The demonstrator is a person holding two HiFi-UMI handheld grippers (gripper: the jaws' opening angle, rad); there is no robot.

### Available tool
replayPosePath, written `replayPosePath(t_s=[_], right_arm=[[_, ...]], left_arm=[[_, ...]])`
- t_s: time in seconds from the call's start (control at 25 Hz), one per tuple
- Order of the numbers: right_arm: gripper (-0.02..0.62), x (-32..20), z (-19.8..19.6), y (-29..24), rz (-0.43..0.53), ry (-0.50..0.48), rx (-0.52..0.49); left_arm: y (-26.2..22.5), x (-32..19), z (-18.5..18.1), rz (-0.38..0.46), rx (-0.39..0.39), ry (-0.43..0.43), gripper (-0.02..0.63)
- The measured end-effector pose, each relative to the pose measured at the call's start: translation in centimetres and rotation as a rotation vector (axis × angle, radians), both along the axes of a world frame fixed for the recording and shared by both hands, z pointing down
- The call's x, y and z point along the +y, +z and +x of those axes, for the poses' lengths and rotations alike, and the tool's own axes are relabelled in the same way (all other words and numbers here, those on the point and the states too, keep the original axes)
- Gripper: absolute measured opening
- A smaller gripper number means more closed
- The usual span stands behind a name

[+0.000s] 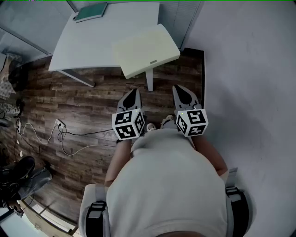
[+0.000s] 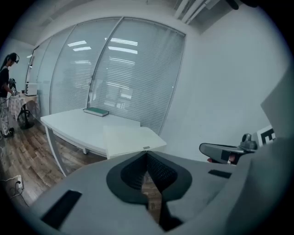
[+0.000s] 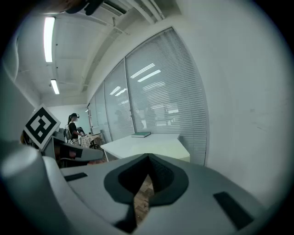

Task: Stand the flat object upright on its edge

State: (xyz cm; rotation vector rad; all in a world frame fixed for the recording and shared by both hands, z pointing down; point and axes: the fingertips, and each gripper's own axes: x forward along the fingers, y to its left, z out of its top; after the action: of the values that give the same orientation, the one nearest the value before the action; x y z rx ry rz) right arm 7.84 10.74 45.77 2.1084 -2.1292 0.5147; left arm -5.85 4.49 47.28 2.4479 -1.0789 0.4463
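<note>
Both hand-held tools hang close to the operator's body above the wooden floor (image 1: pixel 69 102), well apart from the white table (image 1: pixel 92 46). The left gripper (image 1: pixel 133 91) has its jaws pressed together with nothing between them, and the right gripper (image 1: pixel 178 89) has its jaws likewise closed tip to tip and empty. The green book (image 1: pixel 91 12) lies flat at the table's far corner, untouched, while a cream board (image 1: pixel 143 48) lies flat at the near corner, overhanging the table edge toward the grippers.
</note>
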Motion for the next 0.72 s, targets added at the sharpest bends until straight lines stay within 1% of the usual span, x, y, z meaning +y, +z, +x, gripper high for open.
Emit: replayPosePath(t_s=[0.16,0.44,0.52,0.64,0.72], right_arm=[[0.017,0.4,0.1,0.4,-0.005,-0.001,0.007],[0.017,0.4,-0.5,-0.2,-0.002,-0.013,0.004],[0.017,0.3,-0.6,-0.1,0.001,-0.013,-0.019],[0.017,0.0,-1.2,-0.2,0.008,-0.025,-0.106],[0.017,-0.1,-1.6,-0.3,0.01,-0.029,-0.147]], left_arm=[[0.5,0.4,-0.2,-0.014,0.007,-0.005,0.02],[0.1,0.5,-0.9,-0.014,0.014,-0.009,0.02],[0.2,0.5,-1.1,-0.015,0.015,-0.008,0.02],[0.2,0.4,-1.5,-0.019,0.017,-0.009,0.02],[0.2,0.5,-1.9,-0.022,0.018,-0.009,0.02]])
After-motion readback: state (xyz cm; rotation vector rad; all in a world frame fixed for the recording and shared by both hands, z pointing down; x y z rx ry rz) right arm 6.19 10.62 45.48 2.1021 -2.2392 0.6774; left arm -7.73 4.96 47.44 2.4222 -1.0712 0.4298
